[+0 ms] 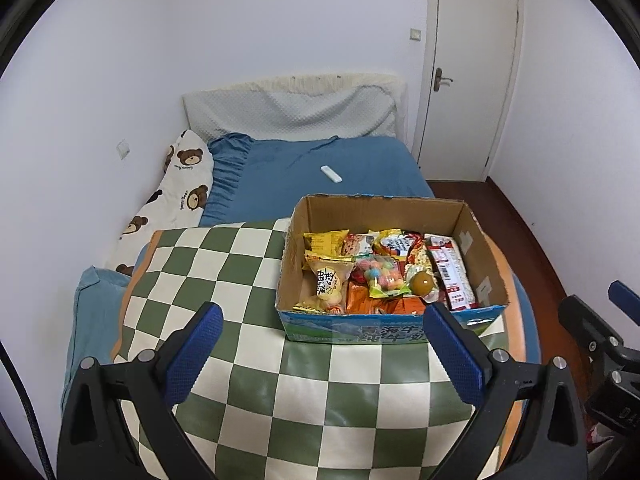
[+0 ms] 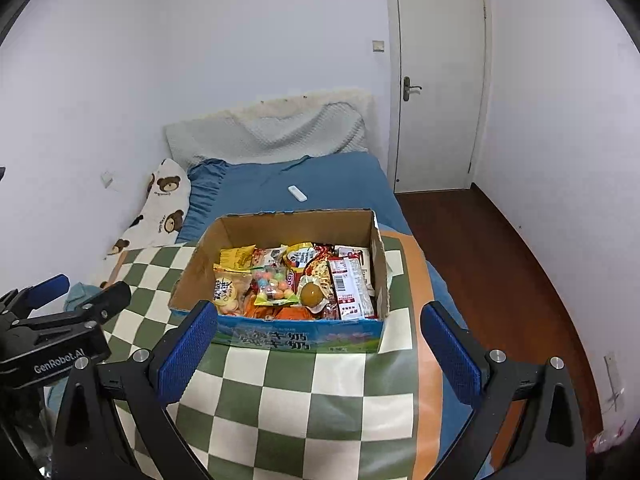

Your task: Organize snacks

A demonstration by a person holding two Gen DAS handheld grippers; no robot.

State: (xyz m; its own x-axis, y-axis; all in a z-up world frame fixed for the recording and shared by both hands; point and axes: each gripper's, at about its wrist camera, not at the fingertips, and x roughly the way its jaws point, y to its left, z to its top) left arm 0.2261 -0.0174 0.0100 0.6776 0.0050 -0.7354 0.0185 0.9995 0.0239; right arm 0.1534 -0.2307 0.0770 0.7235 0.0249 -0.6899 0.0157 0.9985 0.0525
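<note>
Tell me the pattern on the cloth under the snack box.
Green-and-cream checks with an orange border on the cloth; clearest in the left wrist view.

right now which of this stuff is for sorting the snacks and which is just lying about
For the job:
- cardboard box
- snack packets in it, such as the candy bag and the red and white packet
- checked cloth under the box
- left gripper and right gripper, both open

Lying about:
- white remote on the blue bed
- bear pillow
- door
</note>
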